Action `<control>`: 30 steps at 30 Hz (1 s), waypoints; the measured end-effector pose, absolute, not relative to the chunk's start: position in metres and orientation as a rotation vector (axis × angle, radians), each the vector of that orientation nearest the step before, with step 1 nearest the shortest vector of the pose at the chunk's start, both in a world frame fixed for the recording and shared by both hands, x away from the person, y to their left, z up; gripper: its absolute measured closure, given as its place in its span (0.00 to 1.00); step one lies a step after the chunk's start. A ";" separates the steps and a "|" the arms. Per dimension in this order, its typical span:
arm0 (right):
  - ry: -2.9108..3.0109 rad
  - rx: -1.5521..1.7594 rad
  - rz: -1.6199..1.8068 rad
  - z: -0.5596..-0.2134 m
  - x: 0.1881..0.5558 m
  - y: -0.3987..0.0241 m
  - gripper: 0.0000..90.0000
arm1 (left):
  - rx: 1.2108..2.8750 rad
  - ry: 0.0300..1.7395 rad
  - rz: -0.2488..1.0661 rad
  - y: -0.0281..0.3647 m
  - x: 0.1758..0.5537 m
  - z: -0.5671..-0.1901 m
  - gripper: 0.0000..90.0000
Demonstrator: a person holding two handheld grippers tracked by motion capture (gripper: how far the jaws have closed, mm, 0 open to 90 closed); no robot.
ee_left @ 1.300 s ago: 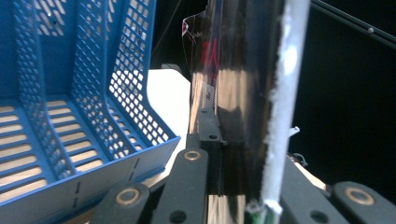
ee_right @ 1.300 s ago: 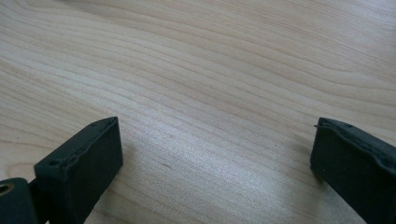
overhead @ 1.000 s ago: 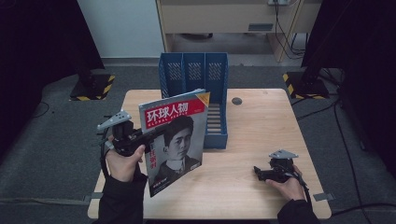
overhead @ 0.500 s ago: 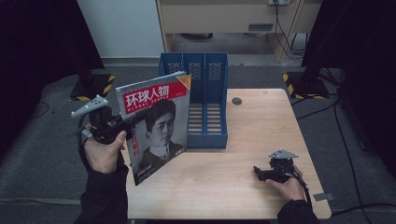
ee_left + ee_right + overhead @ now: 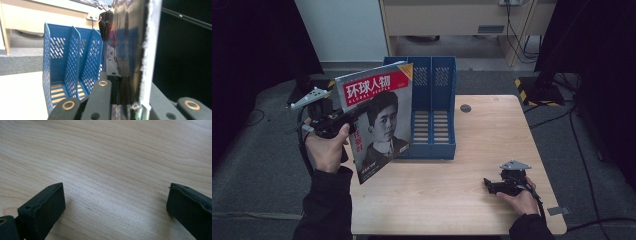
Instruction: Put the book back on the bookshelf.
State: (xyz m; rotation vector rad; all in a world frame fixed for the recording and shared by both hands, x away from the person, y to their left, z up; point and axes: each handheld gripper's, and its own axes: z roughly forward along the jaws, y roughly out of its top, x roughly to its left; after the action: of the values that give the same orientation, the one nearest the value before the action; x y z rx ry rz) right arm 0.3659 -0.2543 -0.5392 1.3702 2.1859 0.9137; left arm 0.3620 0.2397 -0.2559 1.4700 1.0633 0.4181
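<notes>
A magazine (image 5: 379, 117) with a red title band and a portrait on its cover hangs tilted in the air over the table's left edge. My left gripper (image 5: 347, 119) is shut on its left edge. In the left gripper view the magazine (image 5: 130, 50) stands edge-on between the jaws, with the blue file rack (image 5: 70, 67) behind it. That blue file rack (image 5: 432, 110), with its two slots, stands upright on the wooden table (image 5: 492, 135), just right of the magazine. My right gripper (image 5: 490, 185) rests on the table at the front right, open. Bare wood lies between my right gripper's (image 5: 115, 202) jaws.
A small dark round disc (image 5: 465, 108) lies on the table right of the rack. Behind the table stand a wooden cabinet (image 5: 462, 20) and black-and-yellow striped stand feet (image 5: 532, 87). Dark curtains hang on both sides, over grey carpet.
My left hand has carried the magazine up and to the left, off the table's middle toward its left edge. The right gripper has stayed where it was.
</notes>
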 end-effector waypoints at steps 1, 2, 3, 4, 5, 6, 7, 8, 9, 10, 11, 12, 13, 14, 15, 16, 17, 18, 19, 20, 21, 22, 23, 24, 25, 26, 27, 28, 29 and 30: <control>2.186 1.370 0.914 -0.539 0.366 -0.254 0.03 | 1.463 1.068 0.425 0.239 0.364 -0.256 0.96; 2.187 1.366 0.914 -0.539 0.366 -0.254 0.03 | 1.461 1.069 0.430 0.239 0.366 -0.256 0.96; 2.187 1.366 0.914 -0.539 0.366 -0.254 0.03 | 1.460 1.070 0.436 0.239 0.368 -0.257 0.96; 2.186 1.370 0.914 -0.539 0.366 -0.254 0.03 | 1.455 1.077 0.441 0.238 0.370 -0.258 0.96; 2.187 1.366 0.914 -0.539 0.366 -0.254 0.03 | 1.454 1.081 0.443 0.238 0.372 -0.258 0.96; 2.186 1.371 0.914 -0.539 0.366 -0.254 0.03 | 1.451 1.088 0.448 0.238 0.375 -0.259 0.96; 2.187 1.366 0.914 -0.539 0.366 -0.254 0.03 | 1.447 1.095 0.450 0.239 0.377 -0.260 0.96; 2.189 1.363 0.915 -0.539 0.366 -0.255 0.03 | 1.438 1.103 0.458 0.239 0.380 -0.261 0.96; 2.189 1.363 0.914 -0.539 0.366 -0.254 0.03 | 1.433 1.108 0.463 0.239 0.382 -0.262 0.96; 2.188 1.364 0.915 -0.539 0.366 -0.254 0.02 | 1.427 1.113 0.467 0.239 0.384 -0.262 0.96; 2.188 1.364 0.915 -0.539 0.366 -0.254 0.02 | 1.421 1.117 0.464 0.240 0.387 -0.263 0.96; 2.188 1.364 0.915 -0.539 0.366 -0.254 0.02 | 1.416 1.123 0.467 0.240 0.389 -0.263 0.96; 2.188 1.364 0.915 -0.539 0.366 -0.254 0.02 | 1.414 1.129 0.475 0.240 0.391 -0.264 0.96; 2.188 1.365 0.915 -0.539 0.366 -0.254 0.02 | 1.408 1.131 0.483 0.240 0.393 -0.265 0.96; 2.188 1.364 0.914 -0.539 0.366 -0.254 0.02 | 1.400 1.134 0.486 0.241 0.395 -0.265 0.96; 2.188 1.364 0.914 -0.539 0.366 -0.254 0.02 | 1.389 1.137 0.497 0.241 0.397 -0.266 0.96; 2.188 1.364 0.914 -0.539 0.366 -0.254 0.02 | 1.380 1.138 0.508 0.241 0.399 -0.267 0.96; 2.188 1.365 0.915 -0.539 0.366 -0.254 0.02 | 1.369 1.142 0.516 0.241 0.401 -0.267 0.96; 2.188 1.364 0.914 -0.539 0.366 -0.254 0.02 | 1.365 1.145 0.523 0.241 0.404 -0.268 0.96; 2.188 1.364 0.914 -0.539 0.366 -0.254 0.02 | 1.360 1.149 0.534 0.241 0.406 -0.268 0.96; 2.190 1.368 0.915 -0.539 0.366 -0.254 0.02 | 1.361 1.152 0.543 0.241 0.408 -0.268 0.96; 2.190 1.368 0.915 -0.539 0.366 -0.254 0.02 | 1.355 1.157 0.548 0.241 0.410 -0.269 0.96; 2.190 1.368 0.915 -0.539 0.366 -0.254 0.02 | 1.350 1.161 0.557 0.241 0.413 -0.270 0.96; 2.190 1.368 0.915 -0.539 0.366 -0.254 0.02 | 1.351 1.162 0.559 0.241 0.416 -0.272 0.96; 2.188 1.370 0.915 -0.539 0.366 -0.254 0.02 | 1.344 1.167 0.571 0.241 0.419 -0.274 0.96; 2.188 1.371 0.915 -0.539 0.366 -0.254 0.02 | 1.343 1.170 0.573 0.240 0.421 -0.276 0.96; 2.188 1.370 0.915 -0.539 0.366 -0.254 0.02 | 1.340 1.168 0.576 0.239 0.423 -0.277 0.96; 2.188 1.370 0.915 -0.539 0.366 -0.254 0.02 | 1.337 1.171 0.592 0.238 0.425 -0.279 0.96; 2.188 1.370 0.915 -0.539 0.366 -0.254 0.02 | 1.332 1.174 0.599 0.237 0.427 -0.282 0.96; 2.189 1.368 0.915 -0.539 0.366 -0.254 0.02 | 1.326 1.175 0.599 0.237 0.430 -0.284 0.96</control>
State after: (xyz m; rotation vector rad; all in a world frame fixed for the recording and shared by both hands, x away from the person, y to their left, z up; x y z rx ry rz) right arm 0.3663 -0.2544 -0.5391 1.3679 2.1885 0.9151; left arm 0.4299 0.2365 -0.2836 1.3255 1.1746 0.5993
